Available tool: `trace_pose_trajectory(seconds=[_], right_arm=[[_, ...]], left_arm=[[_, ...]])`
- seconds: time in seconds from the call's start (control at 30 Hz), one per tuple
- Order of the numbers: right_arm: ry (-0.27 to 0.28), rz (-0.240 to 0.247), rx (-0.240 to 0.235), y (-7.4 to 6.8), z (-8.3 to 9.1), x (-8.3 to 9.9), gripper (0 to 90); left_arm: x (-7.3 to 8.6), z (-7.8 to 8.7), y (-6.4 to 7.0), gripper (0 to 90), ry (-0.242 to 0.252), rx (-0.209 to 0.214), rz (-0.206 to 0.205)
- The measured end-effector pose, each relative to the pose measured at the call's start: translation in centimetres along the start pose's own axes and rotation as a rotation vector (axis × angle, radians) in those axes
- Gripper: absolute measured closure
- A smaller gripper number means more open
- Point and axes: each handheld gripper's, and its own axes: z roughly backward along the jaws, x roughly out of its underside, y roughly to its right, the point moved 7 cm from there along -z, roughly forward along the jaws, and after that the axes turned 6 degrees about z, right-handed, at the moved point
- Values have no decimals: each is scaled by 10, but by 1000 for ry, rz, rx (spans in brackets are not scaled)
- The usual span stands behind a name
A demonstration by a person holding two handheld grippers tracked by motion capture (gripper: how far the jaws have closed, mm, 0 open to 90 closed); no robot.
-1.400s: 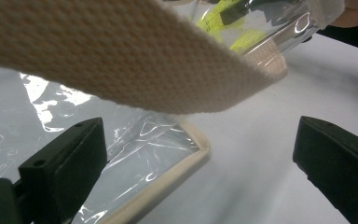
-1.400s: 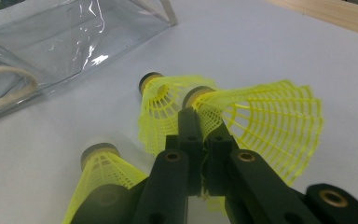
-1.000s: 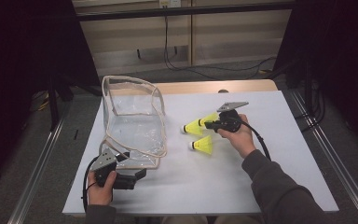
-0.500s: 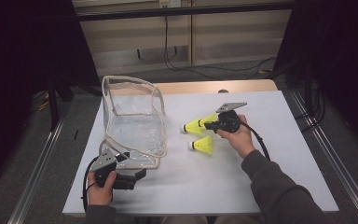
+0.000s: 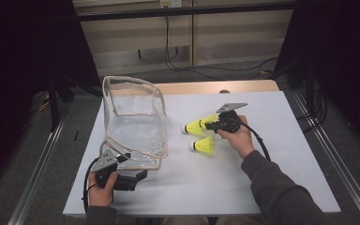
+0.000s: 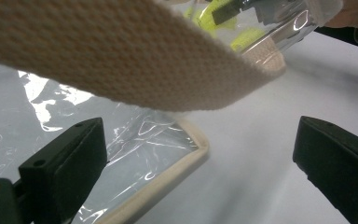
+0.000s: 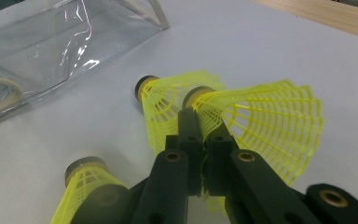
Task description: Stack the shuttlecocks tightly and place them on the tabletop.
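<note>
A clear plastic bag (image 5: 133, 123) with beige trim stands open on the white table (image 5: 272, 178). My left gripper (image 5: 138, 179) rests at the bag's near corner, jaws open wide, and the bag's trimmed corner (image 6: 186, 154) lies between them under its beige strap (image 6: 121, 51). My right gripper (image 5: 208, 125) is right of the bag, shut on the mesh skirt of a yellow shuttlecock (image 7: 265, 121). A second yellow shuttlecock (image 7: 165, 100) sits tight against the held one. A third shuttlecock (image 5: 203, 146) lies on the table just nearer me.
A wooden strip (image 5: 206, 87) runs along the table's far edge. Metal rails (image 5: 330, 159) flank both sides. Cables (image 5: 201, 65) lie on the floor beyond. The white surface right of my right hand is bare.
</note>
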Motion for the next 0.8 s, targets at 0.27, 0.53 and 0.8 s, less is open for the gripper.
trace_pose_trajectory(seconds=[0.27, 0.53, 0.8], right_arm=[[2, -10, -10, 1, -4, 1, 882], [1, -8, -17, 0, -6, 1, 882], [3, -9, -32, -4, -9, -1, 881]], left_arm=[[0, 0, 0, 27, 0, -1, -1], [0, 0, 0, 27, 0, -1, -1], [0, 0, 0, 27, -1, -1, -2]])
